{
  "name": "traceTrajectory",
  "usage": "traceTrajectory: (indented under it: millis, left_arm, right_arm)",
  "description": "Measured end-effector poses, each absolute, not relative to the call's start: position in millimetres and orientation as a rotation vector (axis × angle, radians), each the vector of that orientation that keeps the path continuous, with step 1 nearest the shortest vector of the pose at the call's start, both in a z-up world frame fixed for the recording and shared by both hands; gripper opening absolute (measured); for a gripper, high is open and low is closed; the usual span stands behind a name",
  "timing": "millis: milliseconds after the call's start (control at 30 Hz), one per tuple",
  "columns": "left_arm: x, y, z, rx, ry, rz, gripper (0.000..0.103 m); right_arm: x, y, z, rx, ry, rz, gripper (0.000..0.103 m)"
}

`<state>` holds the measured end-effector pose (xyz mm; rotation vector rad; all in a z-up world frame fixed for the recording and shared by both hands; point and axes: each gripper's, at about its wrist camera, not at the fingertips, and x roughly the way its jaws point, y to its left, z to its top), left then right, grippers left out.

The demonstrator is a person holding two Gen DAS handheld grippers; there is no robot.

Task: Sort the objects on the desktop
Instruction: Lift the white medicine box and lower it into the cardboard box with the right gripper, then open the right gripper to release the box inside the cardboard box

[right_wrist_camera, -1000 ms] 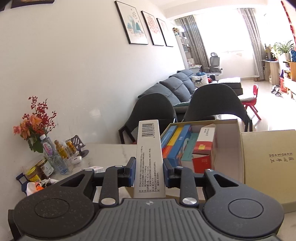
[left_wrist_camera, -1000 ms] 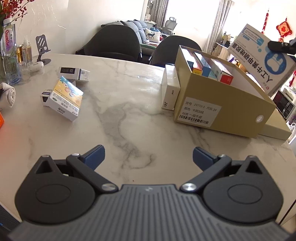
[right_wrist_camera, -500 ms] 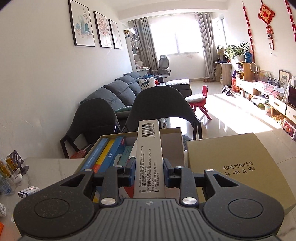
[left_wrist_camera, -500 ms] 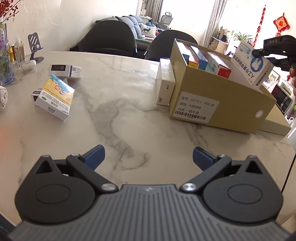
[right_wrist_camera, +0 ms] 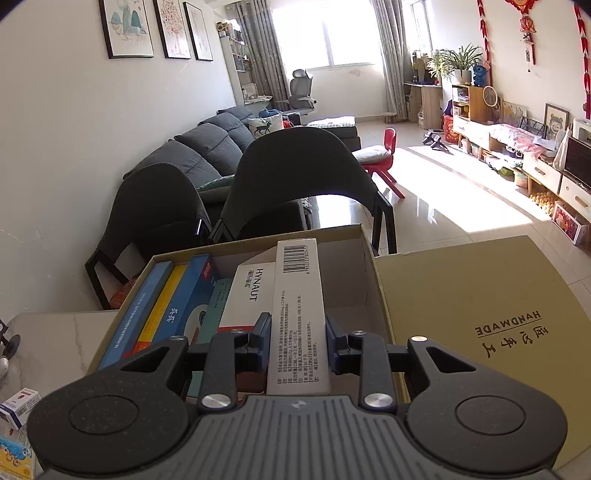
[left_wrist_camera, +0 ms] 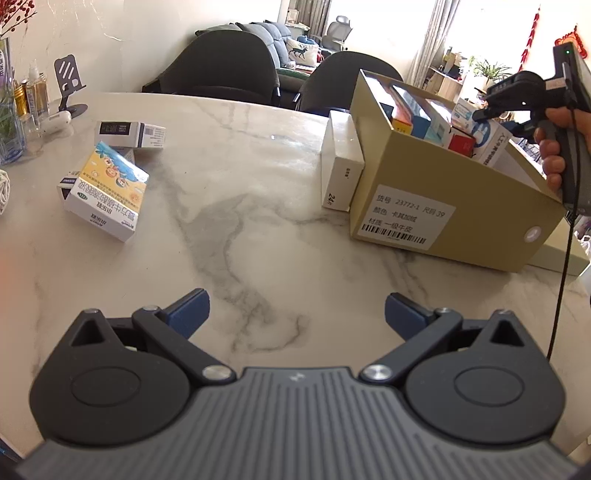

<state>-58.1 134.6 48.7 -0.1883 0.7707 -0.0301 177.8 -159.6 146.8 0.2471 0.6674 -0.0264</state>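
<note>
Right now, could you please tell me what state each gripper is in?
Left gripper: open, holding nothing, above the table.
Right gripper: shut on a white medicine box, over the cardboard box.

Place: a home, living and dining room in one.
Seating: grey sofa (right_wrist_camera: 207,147) along the wall; two dark dining chairs (right_wrist_camera: 303,177) at the marble surface (left_wrist_camera: 258,229).
Walls: three framed prints (right_wrist_camera: 129,27); red festive hangings (right_wrist_camera: 526,18).
Furnishing: curtained window (right_wrist_camera: 332,33), low wooden cabinet (right_wrist_camera: 517,147), potted plant (right_wrist_camera: 458,62), child's red chair (right_wrist_camera: 388,155).
Floor: glossy tiles (right_wrist_camera: 443,192).
</note>
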Motion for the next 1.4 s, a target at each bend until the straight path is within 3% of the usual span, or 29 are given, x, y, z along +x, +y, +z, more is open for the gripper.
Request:
traceTrajectory:
  millis: [367,867,900,967,1167,1233,1400]
  left_arm:
    - [-42.6,141.4,45.9,-0.206,0.791,-0.013,0.103]
    - [-31.6,137.9,43.1,-0.204,0.800,-0.022,0.103]
    - [-31.2,137.7,42.7,-0.206,0.800,-0.021,0.103]
    - [-30.7,137.5,42.0,-0.210,0.801,-0.018,0.103]
    - [-34.6,134.6,41.8,-0.169,0.788,-0.008,0.103]
    - [-36.1,135.9,41.3,-0.172,0.789,-0.008,0.103]
    - [-41.4,143.0,41.0,-0.184,0.791,0.008,0.103]
  right_arm:
    - [218.6,-167.6,135.0,0.311,0.731,0.035,0.041]
    - [186.9,-182.9,162.2,0.319,0.723,0.139,0.049]
    - [182.0,-178.1,167.5,0.296,0.713,0.153,0.051]
    - [172.5,-163.1,179.9,0.232,0.695,0.177,0.068]
    - [140.4,-100.8,220.5,0.018,0.605,0.286,0.097]
    - [131.7,-72.8,228.4,-0.074,0.588,0.358,0.102]
    - [125.0,-1.3,230.0,-0.341,0.585,0.451,0.102]
